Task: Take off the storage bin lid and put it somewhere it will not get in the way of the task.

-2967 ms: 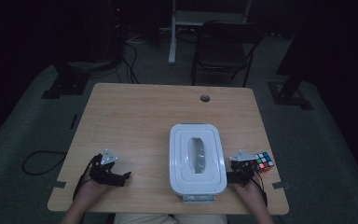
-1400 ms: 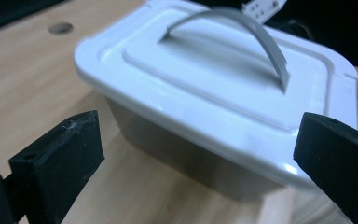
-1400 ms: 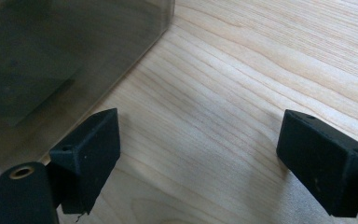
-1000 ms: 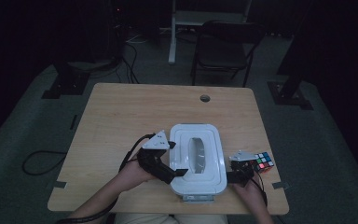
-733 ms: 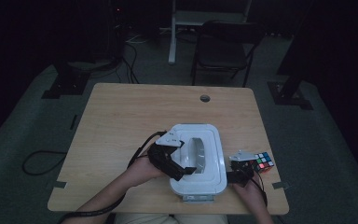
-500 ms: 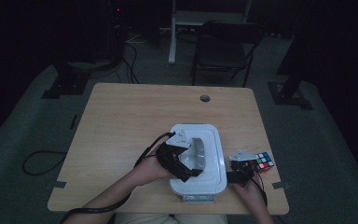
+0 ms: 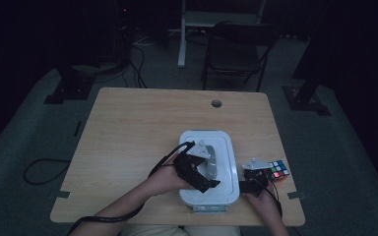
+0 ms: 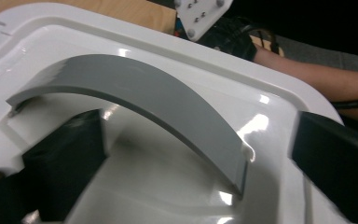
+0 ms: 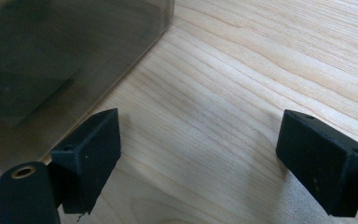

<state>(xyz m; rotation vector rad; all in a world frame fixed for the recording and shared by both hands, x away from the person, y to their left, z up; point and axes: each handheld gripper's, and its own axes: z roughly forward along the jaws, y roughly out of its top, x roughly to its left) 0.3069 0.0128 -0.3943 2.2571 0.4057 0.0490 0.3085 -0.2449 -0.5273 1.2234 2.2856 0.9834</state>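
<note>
The left gripper (image 8: 200, 154) hangs with jaws spread wide either side of the curved grey plastic handle (image 8: 135, 98) on the glossy white rectangular plastic box lid (image 7: 225, 147), not touching it. Just right of the lid, the right gripper (image 9: 198, 163) rests parted on the pale wood-grain table (image 7: 138, 123), beside a multicoloured puzzle cube (image 7: 277, 170); the room is dark.

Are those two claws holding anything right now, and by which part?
Nothing is held. The left gripper is open, its jaws straddling the grey handle of the white lid. The right gripper is open over the bare table.
</note>
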